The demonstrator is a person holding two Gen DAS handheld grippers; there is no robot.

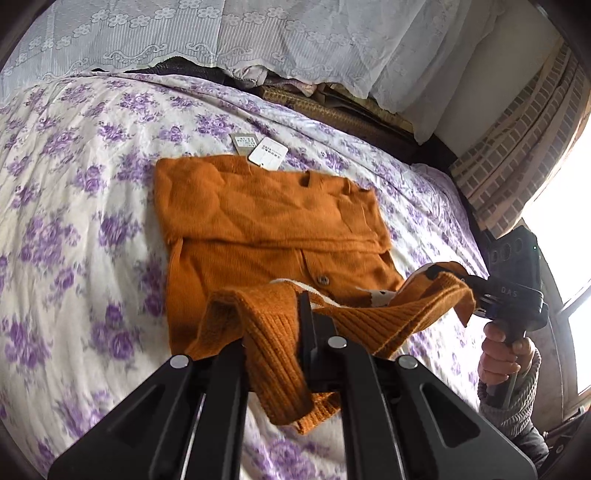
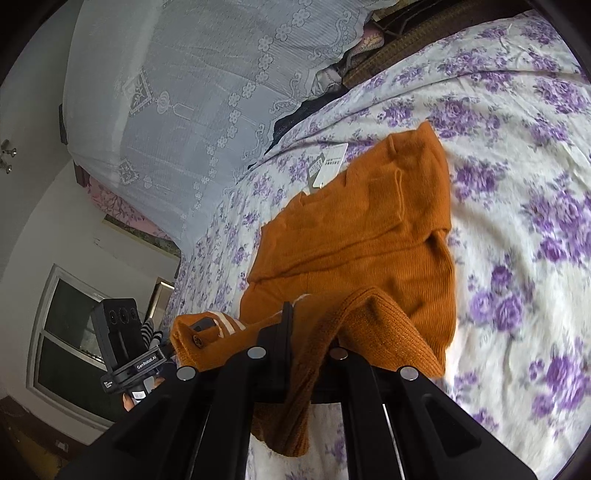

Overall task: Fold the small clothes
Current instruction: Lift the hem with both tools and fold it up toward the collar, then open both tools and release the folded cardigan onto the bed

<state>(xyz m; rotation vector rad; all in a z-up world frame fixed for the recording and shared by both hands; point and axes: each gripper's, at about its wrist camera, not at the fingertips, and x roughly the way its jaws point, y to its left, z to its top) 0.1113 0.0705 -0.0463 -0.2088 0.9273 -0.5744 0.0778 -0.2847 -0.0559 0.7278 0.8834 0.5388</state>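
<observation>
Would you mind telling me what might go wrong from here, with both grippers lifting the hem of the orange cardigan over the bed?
1. The left gripper and right gripper each pinch only a small bunch of the orange knitted cardigan's ribbed hem; it may slip out mid-fold.
2. The hem sags between the grips, so the fold could land crooked.
3. The white paper tags lie loose at the collar on the purple-flowered bedsheet and could end up sticking out.

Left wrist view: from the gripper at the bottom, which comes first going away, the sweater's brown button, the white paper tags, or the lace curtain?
1. Brown button, just beyond the left gripper, on the sweater.
2. White paper tags, at the sweater's far edge.
3. Lace curtain, behind the bed.
</observation>
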